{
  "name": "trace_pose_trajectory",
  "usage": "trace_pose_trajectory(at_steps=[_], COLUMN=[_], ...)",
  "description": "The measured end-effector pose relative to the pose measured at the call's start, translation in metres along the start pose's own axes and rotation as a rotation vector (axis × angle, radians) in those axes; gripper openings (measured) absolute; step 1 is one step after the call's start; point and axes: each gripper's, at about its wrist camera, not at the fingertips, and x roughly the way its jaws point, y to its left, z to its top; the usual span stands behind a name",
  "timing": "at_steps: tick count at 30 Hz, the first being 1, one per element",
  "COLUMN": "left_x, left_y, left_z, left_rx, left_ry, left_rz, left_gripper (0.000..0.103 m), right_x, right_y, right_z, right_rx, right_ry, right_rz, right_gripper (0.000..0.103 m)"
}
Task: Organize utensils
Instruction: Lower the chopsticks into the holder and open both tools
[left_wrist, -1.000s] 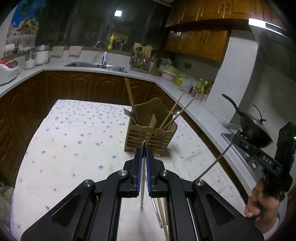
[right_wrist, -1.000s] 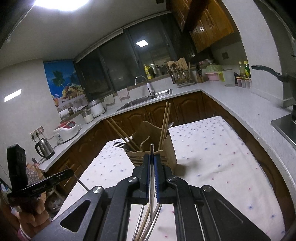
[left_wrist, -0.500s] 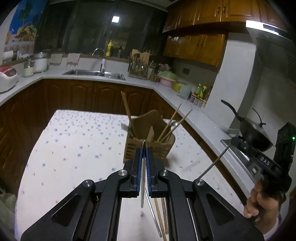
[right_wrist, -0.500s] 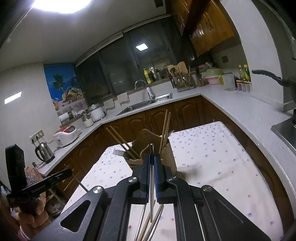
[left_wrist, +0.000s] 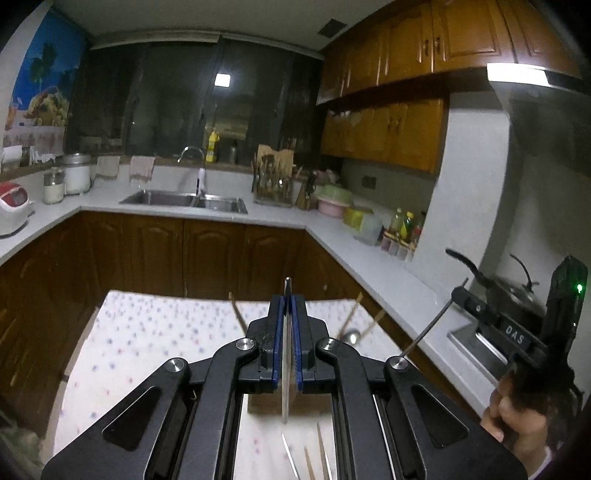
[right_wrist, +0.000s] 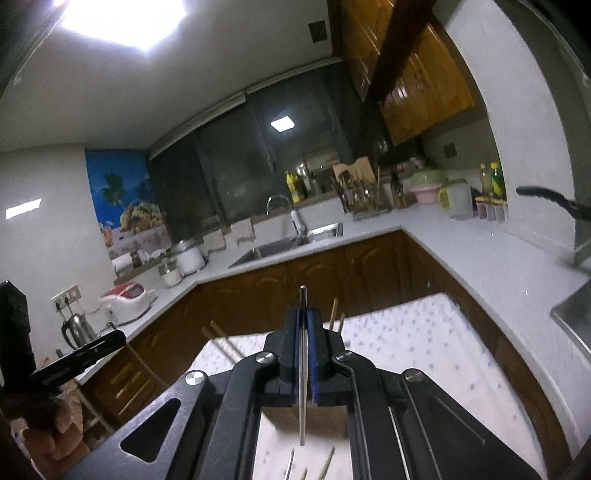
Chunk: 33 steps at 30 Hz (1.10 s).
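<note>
— What does the left gripper have?
— Its jaws are pressed shut on a flat metal utensil, low centre of the frame, above the dotted tablecloth.
— And the right gripper?
— Clamped on a thin metal rod, upright at lower centre. The wooden holder sits behind it — chopsticks poking up.

I see a home kitchen, L-shaped white countertop over dark wood base cabinets, steel sink with faucet, wall cabinets, range hood, wok on stove, rice cooker, kettle.
</note>
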Motion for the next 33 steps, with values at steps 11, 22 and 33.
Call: trace_pose_trajectory(at_steps=[11, 22, 33], left_x=[0.074, 0.126, 0.130], left_y=[0.012, 0.025, 0.031], left_z=[0.012, -0.050, -0.057], left_rx=[-0.049, -0.093, -0.092], left_ry=[-0.019, 0.091, 0.106], left_rz=[0.054, 0.099, 0.102], left_gripper=[0.004, 0.004, 0.004], right_x=[0.057, 0.100, 0.112], right_y=[-0.010, -0.024, -0.028], right_z=[0.006, -0.042, -0.058], right_rx=[-0.001, 0.005, 0.012], right_ry=[-0.025, 0.084, 0.152], right_rz=[-0.052, -0.065, -0.070], right_gripper=[0.004, 0.004, 0.005])
